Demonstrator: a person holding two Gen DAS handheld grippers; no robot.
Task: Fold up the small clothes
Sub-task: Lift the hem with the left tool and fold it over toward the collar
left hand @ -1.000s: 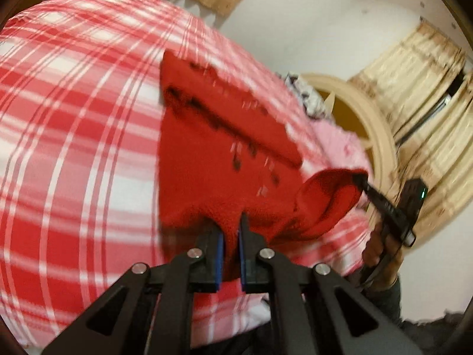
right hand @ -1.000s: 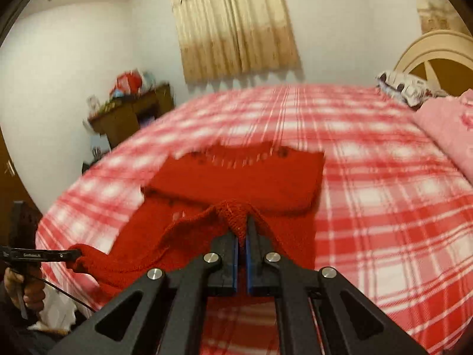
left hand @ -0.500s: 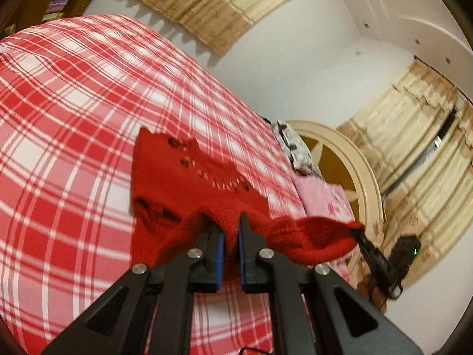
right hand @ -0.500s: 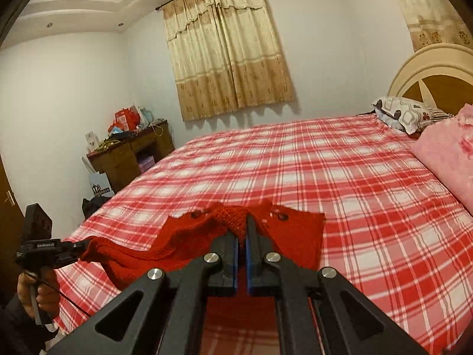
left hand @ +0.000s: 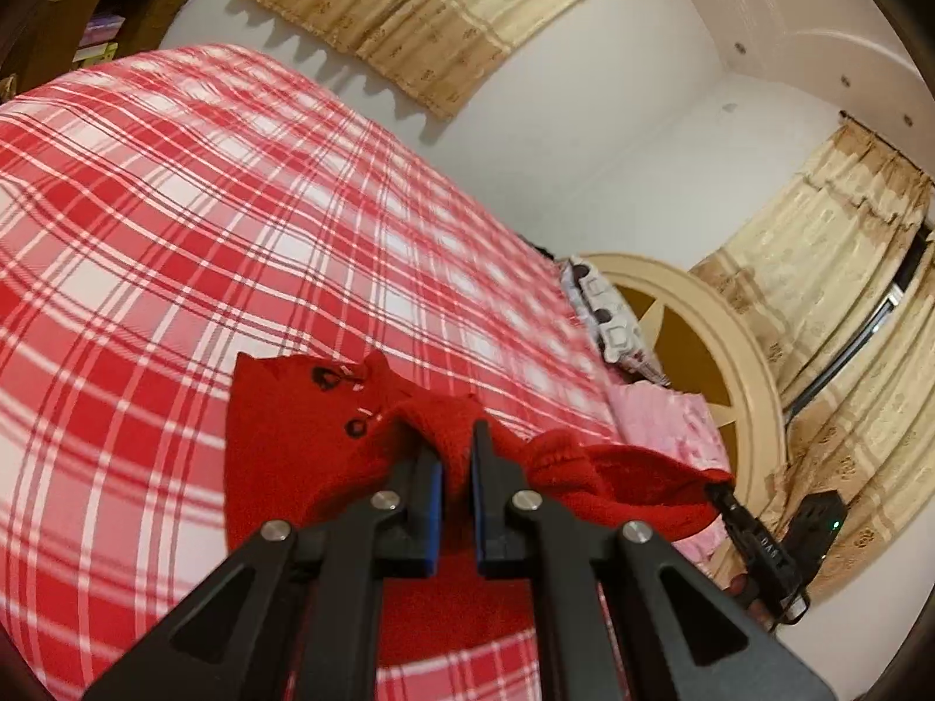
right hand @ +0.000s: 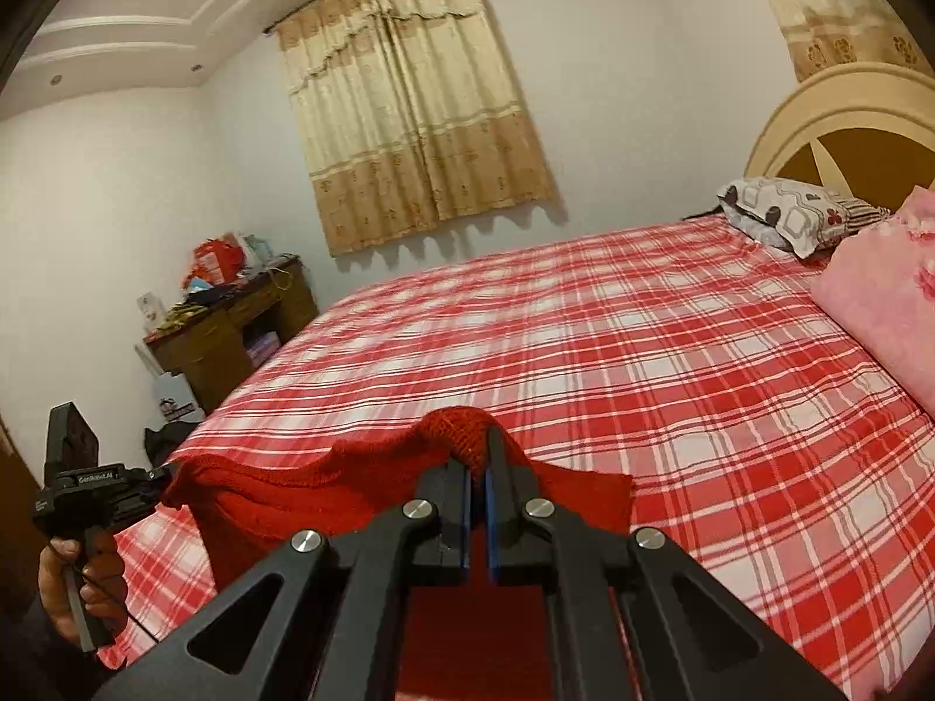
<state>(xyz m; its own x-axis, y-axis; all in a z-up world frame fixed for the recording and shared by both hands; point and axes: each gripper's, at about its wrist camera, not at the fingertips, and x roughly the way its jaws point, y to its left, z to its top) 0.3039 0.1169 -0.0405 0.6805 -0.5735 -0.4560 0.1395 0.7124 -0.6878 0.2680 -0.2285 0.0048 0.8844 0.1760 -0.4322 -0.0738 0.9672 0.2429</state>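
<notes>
Jaws on both your grippers are pinching the red knit garment [left hand: 280,450]: the left gripper [left hand: 456,455] grips a fold of it btwn its blue pads, and the right gripper [right hand: 479,467] nips a bunched hump of the same knit. In the left wrist view the garment sits at 6 o'clock, partly lifted, its far part w/ dark buttons draped toward the red plaid bed [left hand: 175,233] at 9 o'clock. One red edge stretches out to 4 o'clock, where your other gripper's black tip holds it. In the right wrist view the knit hangs as a sagging band from centre to 8 o'clock, ending at your left gripper, w/ your hand [right hand: 76,584] wrapped round its grip. Cream headboard [right hand: 830,105] at 2 o'clock, patterned pillow [right hand: 777,210] and pink blanket [right hand: 876,304] below it. Beige curtain [right hand: 409,105] at 12, cluttered wooden desk [right hand: 234,321] at 9.
</notes>
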